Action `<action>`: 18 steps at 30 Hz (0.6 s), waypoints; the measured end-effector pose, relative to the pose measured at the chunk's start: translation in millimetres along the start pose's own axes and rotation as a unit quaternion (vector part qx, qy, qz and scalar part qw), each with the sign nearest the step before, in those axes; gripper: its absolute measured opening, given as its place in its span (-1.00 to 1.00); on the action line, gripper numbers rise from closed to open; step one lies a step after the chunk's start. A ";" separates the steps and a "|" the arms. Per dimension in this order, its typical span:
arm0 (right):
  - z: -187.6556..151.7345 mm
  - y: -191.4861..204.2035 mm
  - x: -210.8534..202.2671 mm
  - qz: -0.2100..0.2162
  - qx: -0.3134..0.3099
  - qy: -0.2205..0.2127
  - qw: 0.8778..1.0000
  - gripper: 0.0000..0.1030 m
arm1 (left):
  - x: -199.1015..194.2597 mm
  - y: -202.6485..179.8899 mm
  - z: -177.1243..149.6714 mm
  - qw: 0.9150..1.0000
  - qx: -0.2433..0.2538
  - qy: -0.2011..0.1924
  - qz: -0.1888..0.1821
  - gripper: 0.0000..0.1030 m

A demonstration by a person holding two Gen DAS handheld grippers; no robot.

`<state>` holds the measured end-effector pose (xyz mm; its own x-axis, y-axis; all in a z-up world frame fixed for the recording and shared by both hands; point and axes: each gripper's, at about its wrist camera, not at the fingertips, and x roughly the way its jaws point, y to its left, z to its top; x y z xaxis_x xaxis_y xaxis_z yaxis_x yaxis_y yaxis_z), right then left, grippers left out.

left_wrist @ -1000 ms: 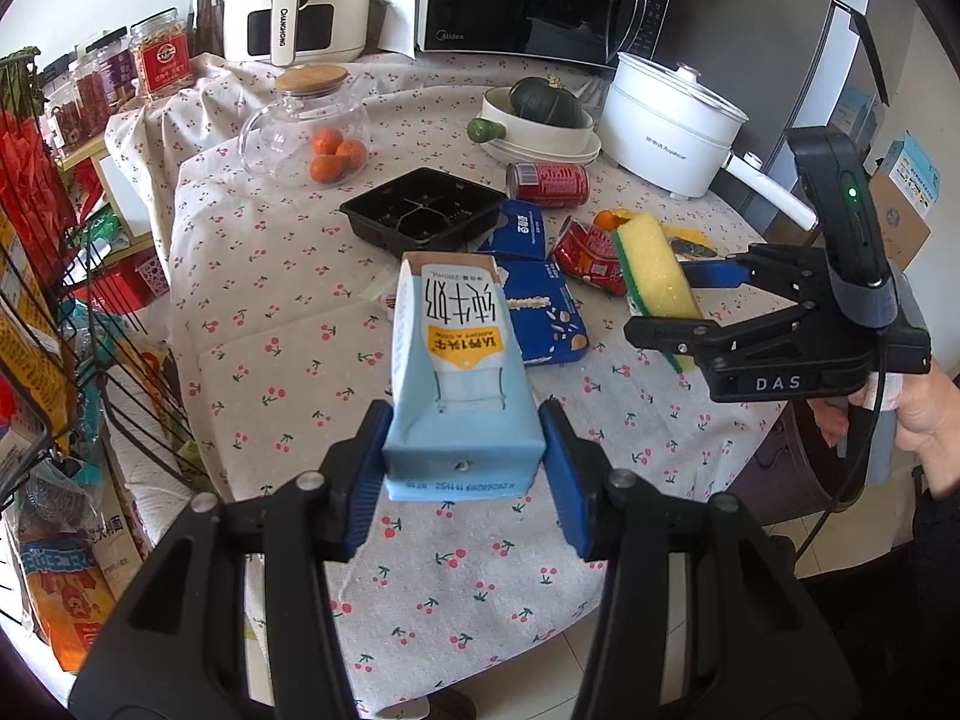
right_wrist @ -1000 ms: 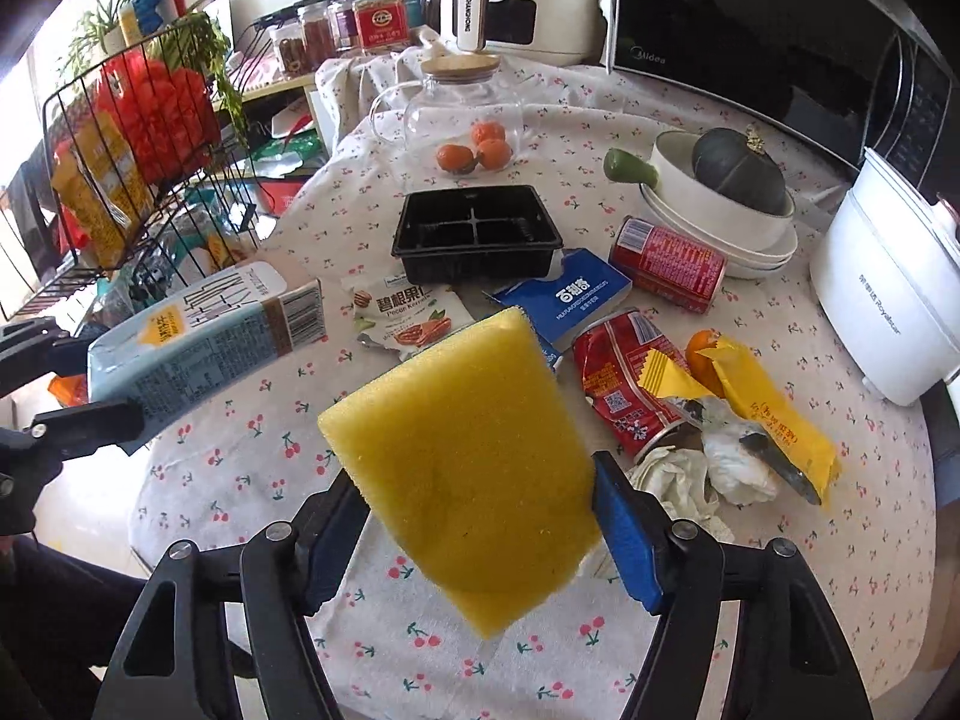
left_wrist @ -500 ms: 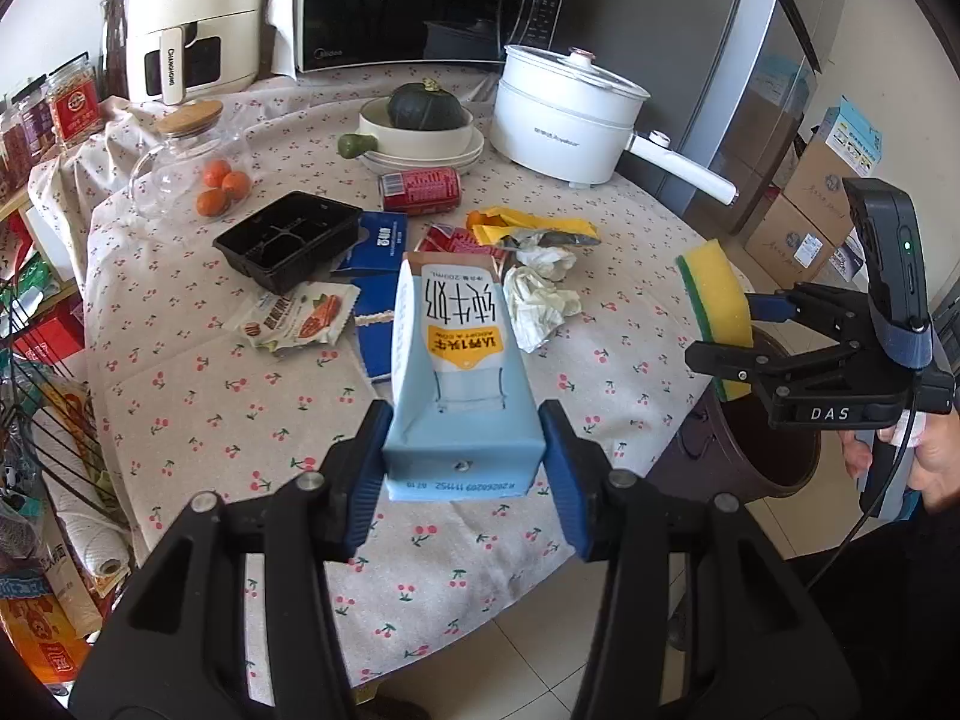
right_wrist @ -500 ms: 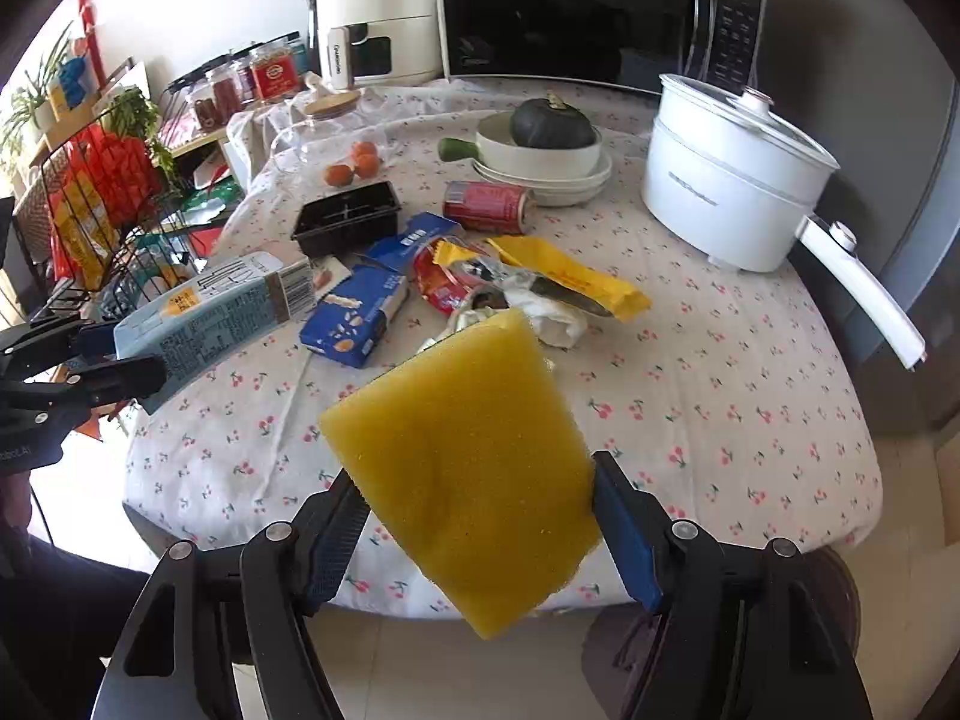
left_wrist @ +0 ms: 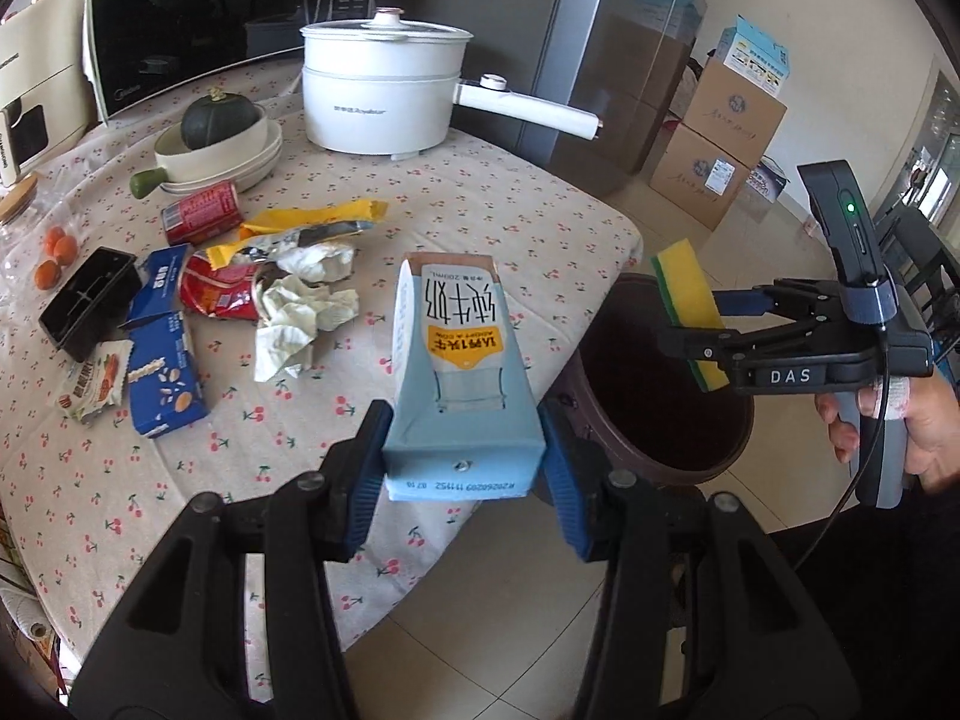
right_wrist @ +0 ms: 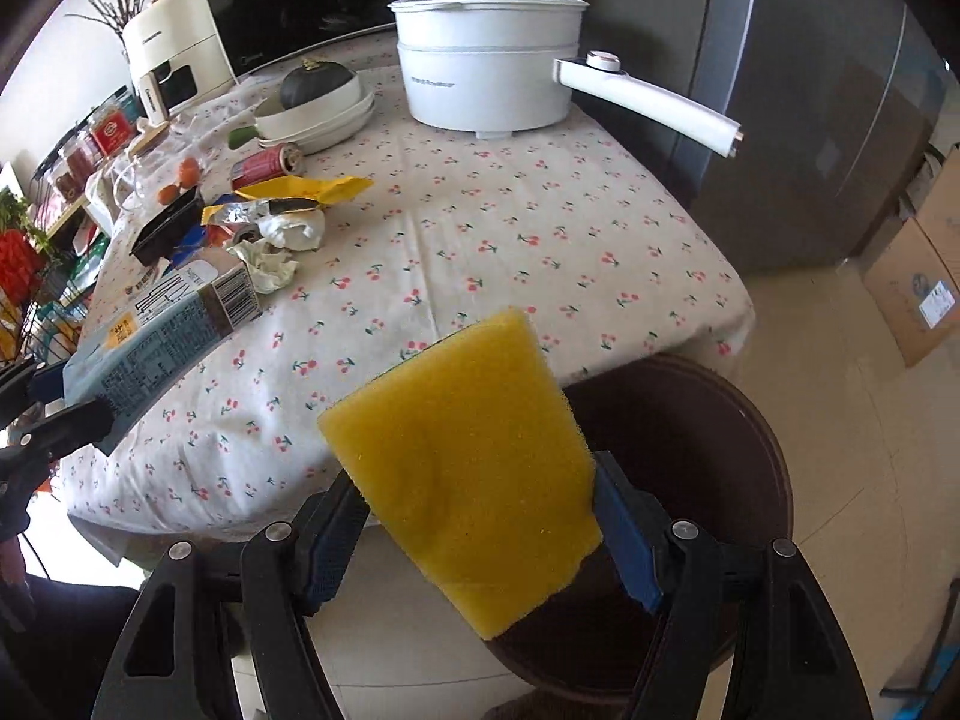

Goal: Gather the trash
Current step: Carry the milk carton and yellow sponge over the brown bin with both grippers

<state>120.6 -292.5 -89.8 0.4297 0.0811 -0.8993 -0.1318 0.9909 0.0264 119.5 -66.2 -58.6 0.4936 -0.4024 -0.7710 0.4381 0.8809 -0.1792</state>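
Sponge (right_wrist: pixel 474 462) and milk carton (left_wrist: pixel 459 372) have swung toward the bin (left_wrist: pixel 654 378).

This is a home kitchen or dining corner. A table under a cherry-print cloth (right_wrist: pixel 540 228) carries a white electric cooking pot with a long handle (left_wrist: pixel 384 96), a black microwave oven (left_wrist: pixel 198 18), a cream air fryer (right_wrist: pixel 174 54) and a dark green squash in stacked white dishes (left_wrist: pixel 219 132). A tall grey steel refrigerator (right_wrist: pixel 828 90) stands behind, with brown cardboard boxes (left_wrist: pixel 714 144) on the pale tiled floor (right_wrist: pixel 852 432).
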 end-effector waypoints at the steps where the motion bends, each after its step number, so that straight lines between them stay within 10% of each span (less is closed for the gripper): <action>1: -4.4 -7.6 0.2 -0.004 0.007 0.003 1.000 0.43 | 4.6 -9.3 1.4 1.000 0.008 0.002 -0.006 -0.01; 18: -61.7 -115.7 10.1 -0.053 0.094 0.050 0.993 0.44 | 100.5 -116.7 5.7 0.990 0.115 0.054 -0.069 -0.01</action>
<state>85.0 -412.9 -128.8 0.3396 -0.0260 -0.9402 0.0815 0.9967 0.0018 122.3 -210.9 -111.7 0.3392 -0.4759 -0.8114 0.6611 0.7342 -0.1543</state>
